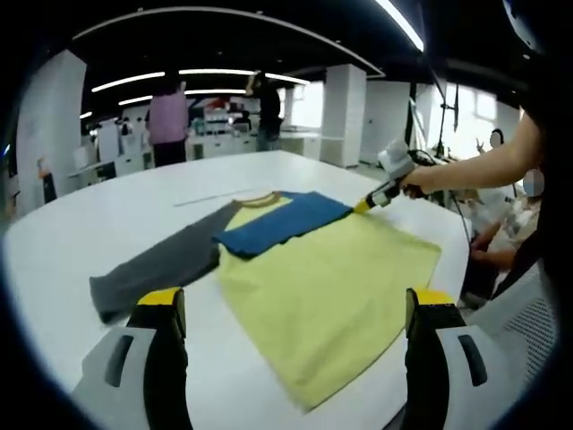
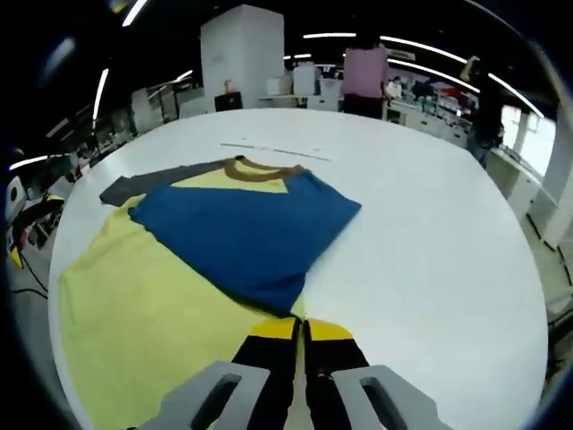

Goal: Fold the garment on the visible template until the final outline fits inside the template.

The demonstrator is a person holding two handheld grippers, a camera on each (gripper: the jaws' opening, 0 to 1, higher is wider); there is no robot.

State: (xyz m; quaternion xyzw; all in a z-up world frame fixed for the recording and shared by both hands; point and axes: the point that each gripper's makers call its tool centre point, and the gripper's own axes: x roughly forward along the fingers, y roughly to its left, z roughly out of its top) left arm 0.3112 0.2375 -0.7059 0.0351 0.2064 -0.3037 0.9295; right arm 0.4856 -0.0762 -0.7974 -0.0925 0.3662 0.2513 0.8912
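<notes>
Step in hand, as I read it: first sleeve fold, one side in, other side pending.

Left to right in the left gripper view:
- grey sleeve (image 1: 152, 264) lies flat, stretched out away from the body across the white table (image 1: 134, 202). Not folded yet.
- left gripper (image 1: 291, 309): jaws wide apart, nothing between them, hovering near the hem side of the garment (image 1: 327, 282).
- yellow body lies flat mid-table; blue sleeve (image 1: 282, 224) is laid across the chest, just below the brown collar (image 1: 260, 200).
- right gripper (image 1: 363, 206) sits at the shoulder edge, by the blue sleeve's outer corner.

Right gripper view: right gripper (image 2: 300, 336) jaws closed together over the garment edge; can't tell whether any cloth is pinched.

Next move probably: left gripper goes to the grey sleeve cuff, folds it inward over the chest.

Count: 1 garment, 2 sleeves (1 grey, 1 blue), 2 grippers. A thin line (image 1: 210, 197) beyond the collar could be the template mark; too faint to confirm.
</notes>
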